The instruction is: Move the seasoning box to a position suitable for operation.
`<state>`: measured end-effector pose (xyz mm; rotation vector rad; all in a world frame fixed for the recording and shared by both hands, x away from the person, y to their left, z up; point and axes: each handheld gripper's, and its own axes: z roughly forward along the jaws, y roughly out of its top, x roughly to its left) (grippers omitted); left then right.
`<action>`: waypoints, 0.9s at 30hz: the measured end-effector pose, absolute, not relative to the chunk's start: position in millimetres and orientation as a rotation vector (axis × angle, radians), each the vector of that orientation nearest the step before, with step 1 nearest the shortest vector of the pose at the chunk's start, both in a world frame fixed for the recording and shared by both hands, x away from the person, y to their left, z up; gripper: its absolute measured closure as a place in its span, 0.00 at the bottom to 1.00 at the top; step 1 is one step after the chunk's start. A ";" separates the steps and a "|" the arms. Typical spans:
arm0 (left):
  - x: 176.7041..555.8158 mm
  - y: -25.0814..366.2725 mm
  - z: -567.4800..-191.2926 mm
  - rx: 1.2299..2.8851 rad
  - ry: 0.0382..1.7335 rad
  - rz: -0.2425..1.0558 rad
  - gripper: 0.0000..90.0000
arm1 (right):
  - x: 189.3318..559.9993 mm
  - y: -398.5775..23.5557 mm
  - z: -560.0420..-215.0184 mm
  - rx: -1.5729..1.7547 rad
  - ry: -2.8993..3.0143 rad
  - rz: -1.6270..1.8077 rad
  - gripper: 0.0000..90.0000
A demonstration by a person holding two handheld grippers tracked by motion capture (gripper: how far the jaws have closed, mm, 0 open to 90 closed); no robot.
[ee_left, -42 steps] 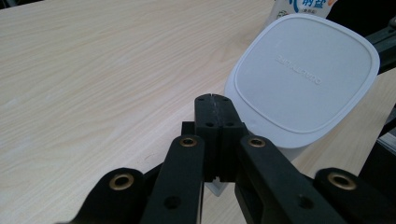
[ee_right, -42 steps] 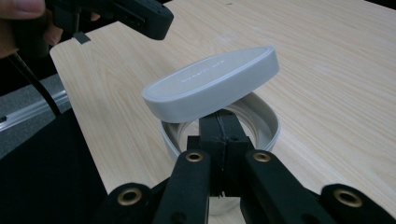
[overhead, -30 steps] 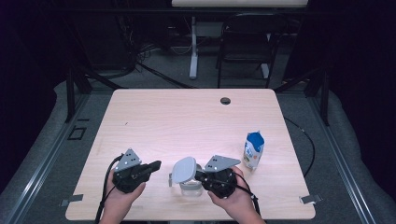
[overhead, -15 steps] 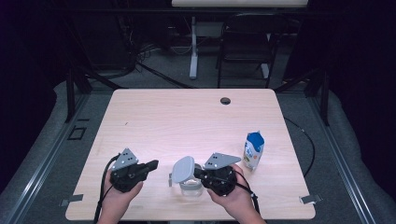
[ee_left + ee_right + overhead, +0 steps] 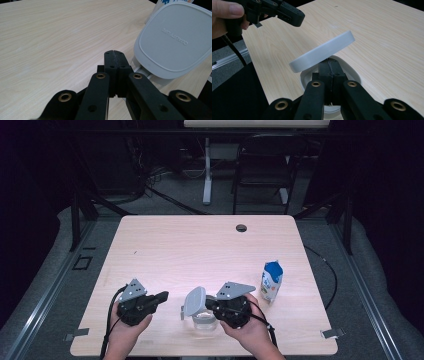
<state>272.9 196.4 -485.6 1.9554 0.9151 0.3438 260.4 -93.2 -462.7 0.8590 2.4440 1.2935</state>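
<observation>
Your left gripper (image 5: 113, 53) and right gripper (image 5: 331, 62) both have jaws pressed together, gripping nothing. The right's tips sit at the clear container (image 5: 204, 319), under its raised grey lid (image 5: 172, 40), whose embossed "QUALITY LIFE" reads in the left gripper view. A milk carton (image 5: 271, 280) stands at three o'clock.

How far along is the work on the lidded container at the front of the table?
Done: the grey lid is tipped up off the clear container, which stands open. In hand: the right gripper, jaws shut, sits at the container's rim under the raised lid; the left gripper, also shut, waits apart, holding nothing. Left, probably: the milk carton stands untouched beside it.
</observation>
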 end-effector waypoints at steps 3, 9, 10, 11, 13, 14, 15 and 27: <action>273.1 197.1 -485.7 1.954 0.916 0.344 1.00 | 261.5 -91.2 -461.1 0.856 2.451 1.289 1.00; 273.2 196.9 -486.2 1.953 0.919 0.344 1.00 | 261.5 -88.5 -461.1 0.848 2.451 1.287 1.00; 273.2 196.9 -486.3 1.953 0.920 0.344 1.00 | 261.6 -87.1 -460.3 0.844 2.449 1.291 1.00; 273.1 197.0 -486.3 1.952 0.921 0.344 1.00 | 261.5 -86.7 -459.7 0.842 2.449 1.290 1.00; 273.2 197.2 -486.4 1.953 0.922 0.343 1.00 | 261.4 -85.1 -458.3 0.833 2.446 1.290 1.00; 273.1 197.3 -486.4 1.955 0.923 0.344 1.00 | 261.5 -84.2 -457.8 0.832 2.446 1.291 1.00; 273.2 197.3 -486.5 1.956 0.923 0.344 1.00 | 261.5 -83.2 -457.3 0.830 2.446 1.290 1.00; 274.2 198.8 -488.3 1.954 0.930 0.346 1.00 | 265.7 -71.1 -457.7 0.817 2.463 1.295 1.00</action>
